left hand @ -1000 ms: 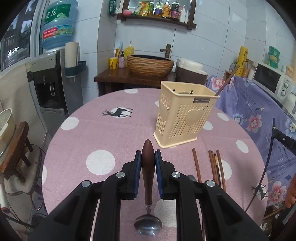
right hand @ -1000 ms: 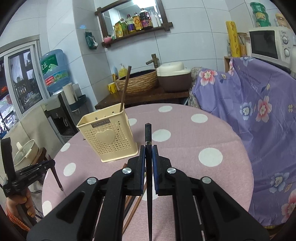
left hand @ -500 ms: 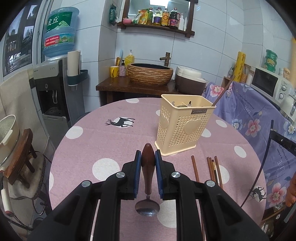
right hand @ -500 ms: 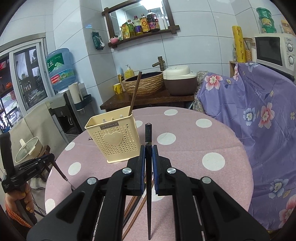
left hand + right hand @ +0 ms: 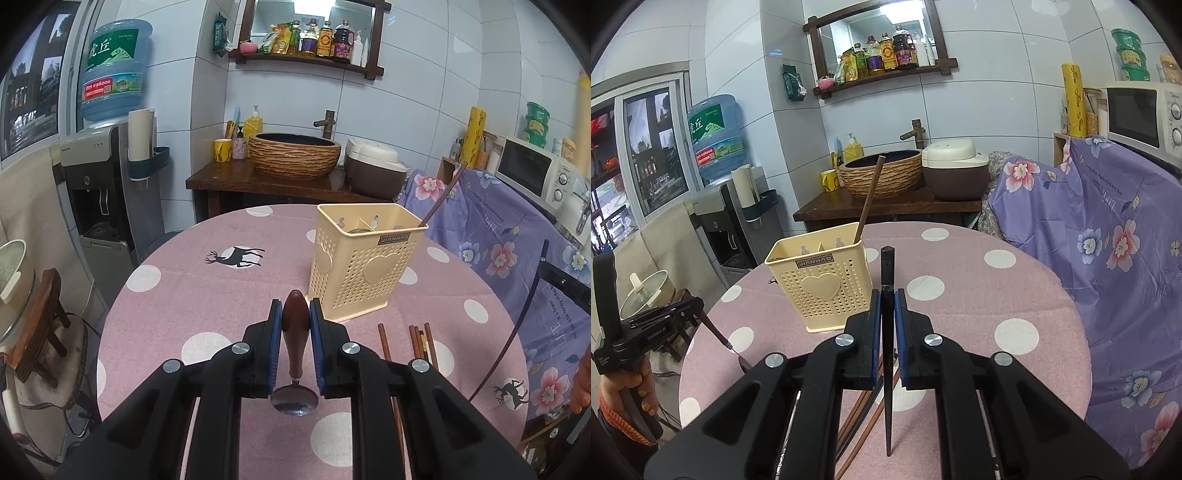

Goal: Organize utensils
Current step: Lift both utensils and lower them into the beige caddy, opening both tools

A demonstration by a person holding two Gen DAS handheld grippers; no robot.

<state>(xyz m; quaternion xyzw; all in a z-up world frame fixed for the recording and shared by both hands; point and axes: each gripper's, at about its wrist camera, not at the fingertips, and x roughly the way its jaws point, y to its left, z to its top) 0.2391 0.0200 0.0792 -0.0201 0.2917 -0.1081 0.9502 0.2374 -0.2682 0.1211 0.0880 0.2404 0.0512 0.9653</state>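
Plainly, with the left tool (image 5: 296, 312) clamped on the brown wooden-handled metal spoon (image 5: 294, 334) and the right tool (image 5: 887, 304) clamped on a thin black chopstick (image 5: 887, 317), both near the cream perforated plastic holder (image 5: 360, 264), either could snag its rim.

Left gripper (image 5: 295, 308) fingers clamp spoon (image 5: 294, 343); holder (image 5: 364, 266) beyond, chopsticks (image 5: 419, 341) right.

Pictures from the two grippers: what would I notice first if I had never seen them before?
First, each gripper is holding something: the left gripper is shut on a brown-handled spoon, and the right gripper is shut on a black chopstick. Ahead of them a cream utensil basket stands on the pink spotted tablecloth, with one brown chopstick leaning in it.
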